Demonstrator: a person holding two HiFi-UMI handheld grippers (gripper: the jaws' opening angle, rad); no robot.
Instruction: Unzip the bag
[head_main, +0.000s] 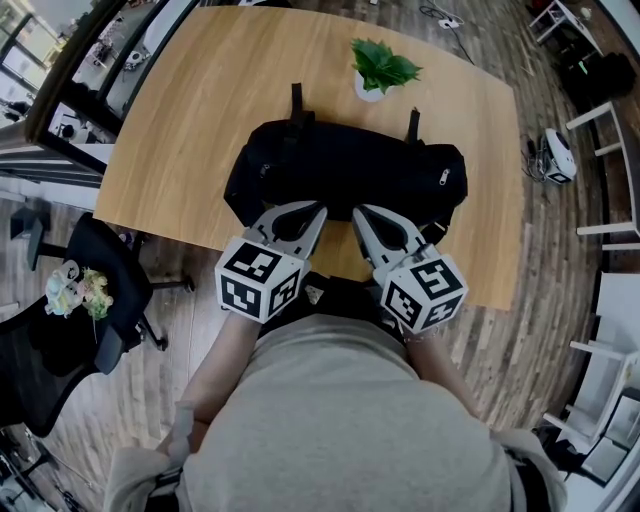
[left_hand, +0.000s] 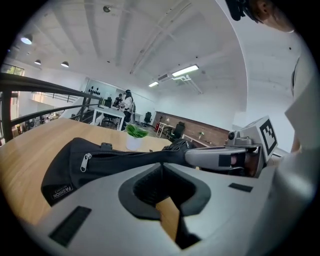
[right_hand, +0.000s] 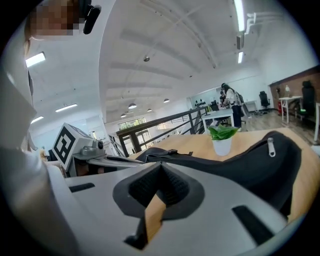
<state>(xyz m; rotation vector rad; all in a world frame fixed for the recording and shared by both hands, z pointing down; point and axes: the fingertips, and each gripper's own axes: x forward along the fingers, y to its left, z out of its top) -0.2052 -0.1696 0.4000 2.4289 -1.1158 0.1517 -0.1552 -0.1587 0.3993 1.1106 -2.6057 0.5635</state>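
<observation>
A black bag (head_main: 340, 170) lies across the wooden table (head_main: 190, 120), with a silver zipper pull (head_main: 444, 178) on its right end pocket. My left gripper (head_main: 320, 208) and right gripper (head_main: 357, 210) sit side by side at the bag's near edge, tips close together. In the left gripper view the jaws (left_hand: 161, 164) meet at the tip against the bag (left_hand: 100, 165); a zipper pull (left_hand: 86, 161) shows on its side. The right gripper's jaws (right_hand: 160, 164) also meet, tips at the bag (right_hand: 260, 160). Whether either pinches fabric is hidden.
A small potted plant (head_main: 378, 70) in a white pot stands behind the bag. The table's near edge runs just under the grippers. A black office chair (head_main: 90, 290) stands on the floor to the left. White furniture (head_main: 610, 170) stands at the right.
</observation>
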